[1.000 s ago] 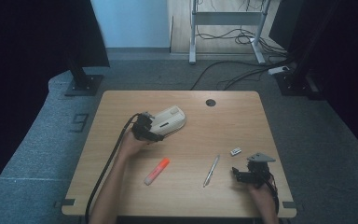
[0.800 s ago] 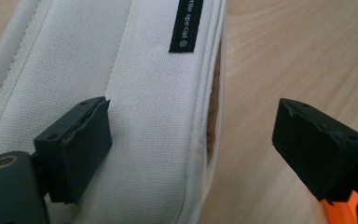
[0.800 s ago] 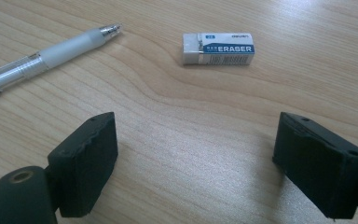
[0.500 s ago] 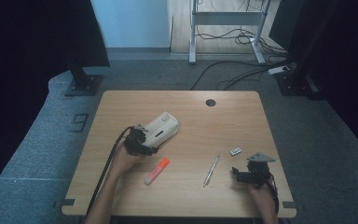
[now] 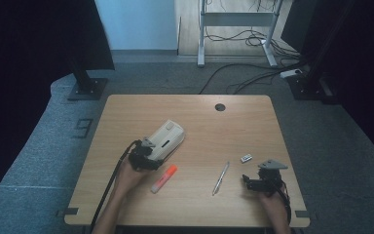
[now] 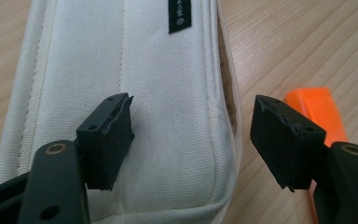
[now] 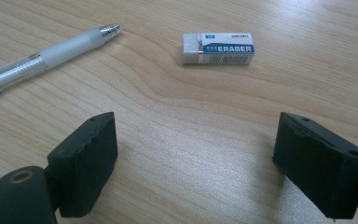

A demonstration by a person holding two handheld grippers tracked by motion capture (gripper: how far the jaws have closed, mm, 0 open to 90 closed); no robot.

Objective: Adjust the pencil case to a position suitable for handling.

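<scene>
Two jaws of the left gripper (image 6: 191, 140) stood parted astride the white pouch's (image 5: 165, 140) near end, its long axis running toward the worktop's (image 5: 253, 117) far edge; the right gripper (image 7: 205, 163) gaped idle.

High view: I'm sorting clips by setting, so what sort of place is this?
Probably a lab or recording studio: a lone wooden table on grey carpet, black stands at the sides, loose cables on the floor, and a person working handheld grippers.
</scene>
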